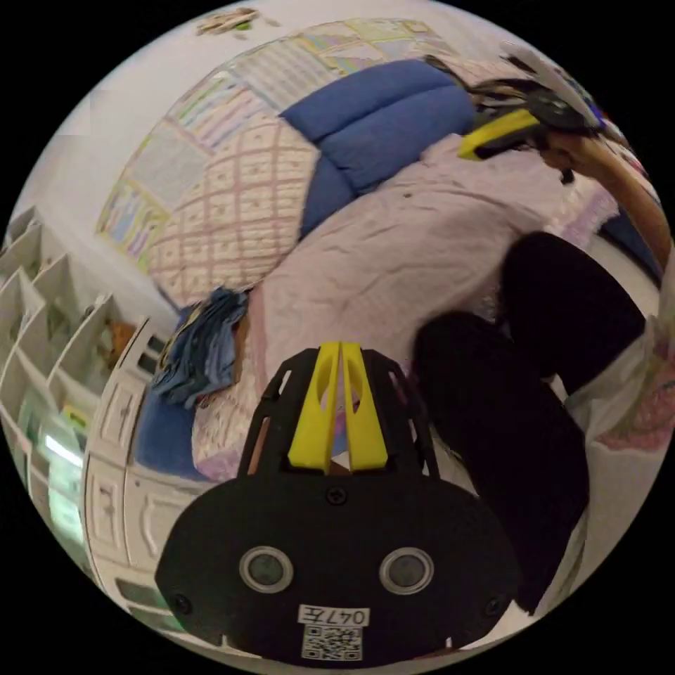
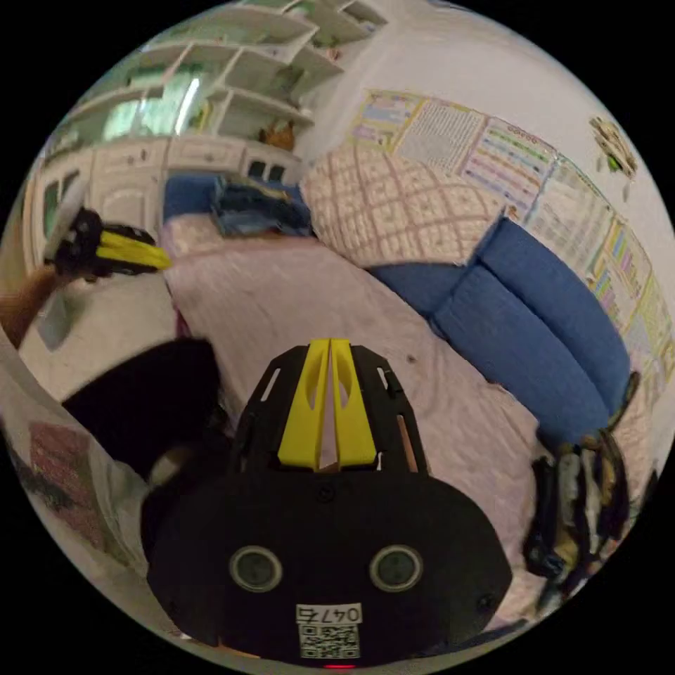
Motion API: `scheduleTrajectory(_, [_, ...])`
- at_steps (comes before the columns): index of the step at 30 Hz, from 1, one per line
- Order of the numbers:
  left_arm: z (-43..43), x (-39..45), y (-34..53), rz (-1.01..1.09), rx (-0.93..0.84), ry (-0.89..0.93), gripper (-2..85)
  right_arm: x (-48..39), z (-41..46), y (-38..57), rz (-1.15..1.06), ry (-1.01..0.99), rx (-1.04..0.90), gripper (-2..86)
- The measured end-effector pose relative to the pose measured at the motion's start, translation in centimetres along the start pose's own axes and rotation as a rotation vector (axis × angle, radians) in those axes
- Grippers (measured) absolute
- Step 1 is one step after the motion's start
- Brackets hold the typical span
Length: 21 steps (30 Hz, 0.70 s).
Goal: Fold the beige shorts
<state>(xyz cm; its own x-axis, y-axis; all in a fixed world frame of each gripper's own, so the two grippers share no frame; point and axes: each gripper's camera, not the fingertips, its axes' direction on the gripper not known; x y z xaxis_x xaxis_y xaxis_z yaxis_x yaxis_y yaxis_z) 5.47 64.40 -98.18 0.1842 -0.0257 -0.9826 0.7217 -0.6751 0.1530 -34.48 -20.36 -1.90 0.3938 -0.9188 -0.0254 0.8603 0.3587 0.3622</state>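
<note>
Yellow jaws of the left gripper (image 1: 339, 349) and right gripper (image 2: 329, 346) are pressed together, empty, over the pink bedspread (image 1: 394, 260); beige shorts can't be made out.

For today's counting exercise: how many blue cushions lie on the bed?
2: one blue cushion lies against the wall, the other blue cushion beside it on the bed. Others may be hidden.

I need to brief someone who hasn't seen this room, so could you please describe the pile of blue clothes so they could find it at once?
Start from the bed with the pale pink cover. Follow it to the end near the white cabinets, beside the quilted checked cushion. The pile of blue clothes lies crumpled there, unlike the smooth, plump blue pillows along the wall.
</note>
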Motion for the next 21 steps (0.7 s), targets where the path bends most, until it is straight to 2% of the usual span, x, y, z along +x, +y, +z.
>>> scheduleTrajectory(1, [0.0,-1.6,-0.5,-0.048,-0.012,-0.021,-0.3,0.4,0.6,-0.6,0.038,-0.053,0.038,-0.5])
scheduleTrajectory(3, [0.1,-9.4,-2.8,-0.244,-0.048,-0.027,0.6,2.4,4.4,-2.2,0.192,-0.341,0.142,-0.7])
scheduleTrajectory(4, [0.1,-11.7,-3.3,-0.301,-0.049,-0.016,1.2,2.9,5.7,-2.5,0.226,-0.424,0.16,-0.7])
scheduleTrajectory(6, [0.9,-21.2,-5.2,-0.508,-0.061,0.033,5.3,4.5,10.8,-3.1,0.32,-0.751,0.247,-1.1])
scheduleTrajectory(9, [2.7,-32.0,-7.8,-0.674,-0.025,0.117,9.1,5.0,16.3,-2.7,0.406,-0.991,0.34,-1.2])
scheduleTrajectory(12, [5.9,-40.9,-10.7,-0.805,-0.038,0.164,9.2,4.7,20.2,-2.5,0.468,-1.132,0.299,-1.3])
scheduleTrajectory(15, [8.1,-45.7,-13.6,-0.825,-0.103,0.004,8.5,4.8,20.9,-4.2,0.384,-1.179,0.317,-1.3])
scheduleTrajectory(18, [9.2,-48.3,-15.6,-0.841,-0.145,-0.083,9.0,5.3,21.7,-5.2,0.376,-1.164,0.303,-1.3])
scheduleTrajectory(21, [10.0,-49.9,-17.0,-0.85,-0.17,-0.044,9.7,5.6,23.0,-5.7,0.436,-1.232,0.335,-1.3])
